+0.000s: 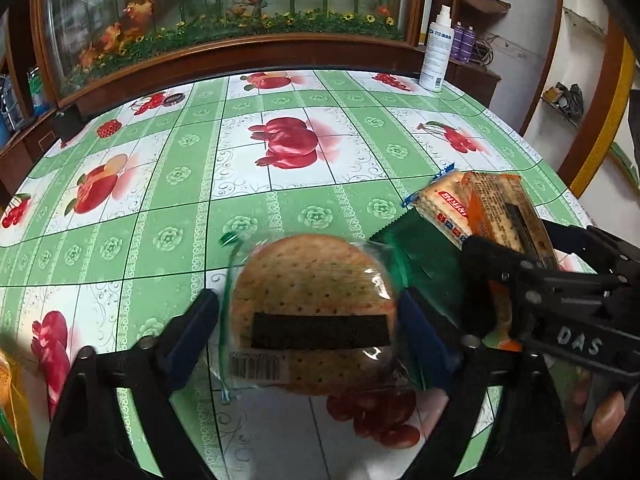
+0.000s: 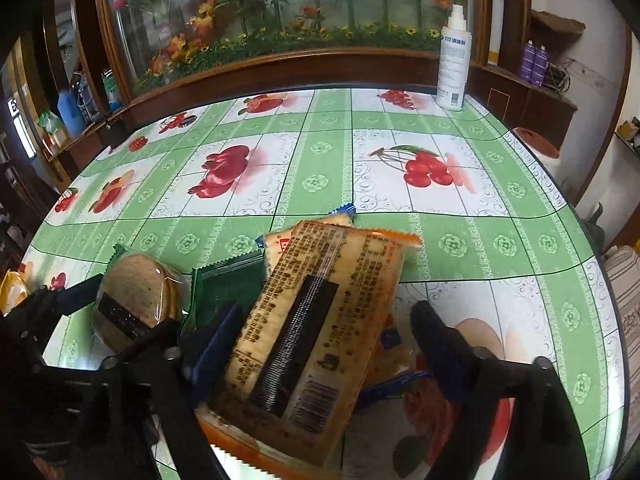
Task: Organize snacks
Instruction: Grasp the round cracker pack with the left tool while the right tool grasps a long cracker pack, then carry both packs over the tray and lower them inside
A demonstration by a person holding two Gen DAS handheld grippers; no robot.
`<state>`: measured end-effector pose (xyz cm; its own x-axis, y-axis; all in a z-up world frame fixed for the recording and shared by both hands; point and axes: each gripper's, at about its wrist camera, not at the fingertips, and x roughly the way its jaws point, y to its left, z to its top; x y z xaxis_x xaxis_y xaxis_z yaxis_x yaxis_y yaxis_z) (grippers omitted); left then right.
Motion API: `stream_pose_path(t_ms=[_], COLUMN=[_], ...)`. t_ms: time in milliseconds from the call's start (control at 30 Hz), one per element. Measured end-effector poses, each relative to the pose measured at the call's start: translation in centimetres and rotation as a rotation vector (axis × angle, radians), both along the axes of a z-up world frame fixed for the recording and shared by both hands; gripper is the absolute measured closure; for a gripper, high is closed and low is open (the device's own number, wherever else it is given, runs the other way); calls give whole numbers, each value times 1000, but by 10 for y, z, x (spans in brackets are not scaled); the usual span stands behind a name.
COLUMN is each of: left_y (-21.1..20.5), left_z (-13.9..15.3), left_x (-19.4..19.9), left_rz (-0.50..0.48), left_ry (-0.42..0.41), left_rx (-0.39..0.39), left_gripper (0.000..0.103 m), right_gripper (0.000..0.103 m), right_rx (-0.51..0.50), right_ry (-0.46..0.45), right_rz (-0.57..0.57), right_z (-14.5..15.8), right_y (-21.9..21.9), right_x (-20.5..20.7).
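My left gripper [image 1: 308,320] is shut on a round cracker pack [image 1: 316,312] in clear wrap, held just above the table; it also shows in the right wrist view [image 2: 136,300]. My right gripper [image 2: 324,328] stands open around an orange-edged rectangular cracker pack [image 2: 316,320], which lies on top of a small pile; its right finger stands apart from the pack. The pile holds a green packet [image 2: 228,284] and a blue-edged cracker pack [image 2: 280,244]. In the left wrist view the orange pack [image 1: 504,212], the green packet [image 1: 420,248] and the right gripper [image 1: 532,280] are at the right.
The table has a green fruit-print cloth [image 2: 320,184]. A white spray bottle [image 2: 454,60] stands at the far right edge. A yellow packet [image 2: 12,290] lies at the left edge. A wooden cabinet with a flower panel [image 2: 280,20] stands behind the table.
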<state>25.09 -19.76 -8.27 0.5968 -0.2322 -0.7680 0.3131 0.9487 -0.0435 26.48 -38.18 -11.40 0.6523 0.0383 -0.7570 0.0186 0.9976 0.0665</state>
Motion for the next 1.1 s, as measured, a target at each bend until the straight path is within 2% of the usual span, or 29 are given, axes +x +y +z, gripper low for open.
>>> stream_pose_path(t_ms=[133, 167, 200, 467, 700, 900, 1100], left_y=[9, 11, 14, 37, 61, 88, 107], left_z=[-1, -1, -1, 2, 20, 36, 46], left_x=[-2, -4, -5, -28, -65, -102, -132], left_rz=[6, 9, 12, 50, 110, 197, 238], left_ry=[13, 11, 13, 15, -33, -93, -123], left_rx=[-30, -31, -38, -56, -29, 26, 42], left_gripper=[27, 27, 27, 28, 28, 28, 28], right_gripper=[36, 45, 47, 47, 47, 48, 48], right_rx=[-35, -32, -28, 48, 159, 226, 227], right_ry=[-12, -16, -23, -38, -104, -118, -115], right_rz=[-6, -6, -7, 33, 78, 163, 236], right_z=[4, 5, 7, 15, 37, 42, 45], right_y=[-1, -2, -4, -3, 4, 32, 69], right_x=[-3, -4, -6, -18, -54, -85, -108])
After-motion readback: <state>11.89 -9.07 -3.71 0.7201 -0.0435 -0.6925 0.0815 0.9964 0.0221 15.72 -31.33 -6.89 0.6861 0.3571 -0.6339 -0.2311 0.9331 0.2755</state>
